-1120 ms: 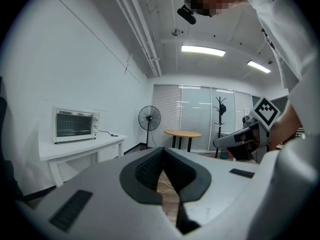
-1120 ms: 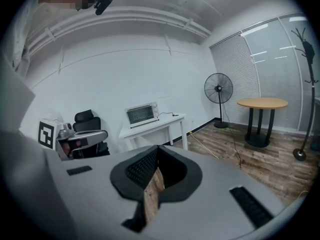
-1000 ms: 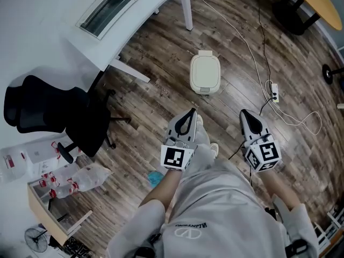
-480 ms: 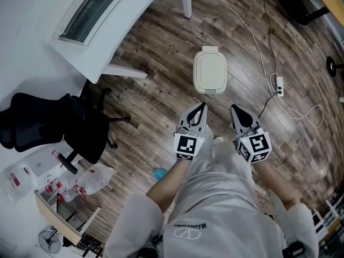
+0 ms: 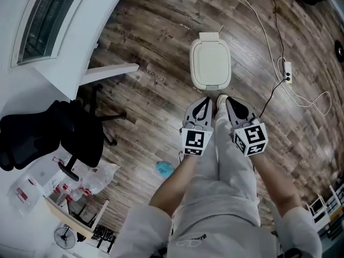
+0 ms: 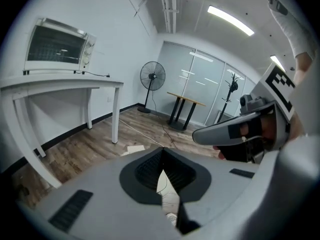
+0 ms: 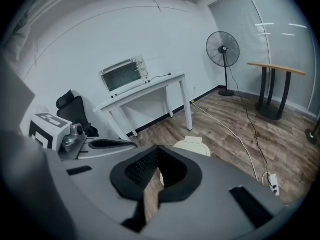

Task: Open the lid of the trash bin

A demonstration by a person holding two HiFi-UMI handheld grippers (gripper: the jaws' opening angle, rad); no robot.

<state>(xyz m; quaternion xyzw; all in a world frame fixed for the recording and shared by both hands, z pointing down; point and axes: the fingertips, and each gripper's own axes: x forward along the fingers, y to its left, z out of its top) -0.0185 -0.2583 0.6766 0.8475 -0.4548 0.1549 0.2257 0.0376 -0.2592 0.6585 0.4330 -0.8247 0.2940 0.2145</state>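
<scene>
The cream trash bin [image 5: 210,63] stands on the wood floor with its lid down flat. Both grippers hang side by side just short of its near edge, above the person's legs. My left gripper [image 5: 203,101] points at the bin's near left corner with its jaws closed together and nothing between them. My right gripper [image 5: 226,101] sits beside it, also shut and empty. In the right gripper view the bin [image 7: 194,146] shows just past the closed jaws [image 7: 157,149], and the left gripper [image 7: 102,144] lies to the left. The left gripper view has its jaws [image 6: 162,151] together.
A white table [image 5: 102,15] with a toaster oven [image 5: 48,15] stands at the left, with a black office chair [image 5: 54,133] below it. A cable and power strip [image 5: 287,71] lie right of the bin. A blue item [image 5: 165,169] lies on the floor.
The person has stepped toward the bin, which now lies right before the gripper tips. Both grippers have drawn close together side by side; the jaws stay shut.
</scene>
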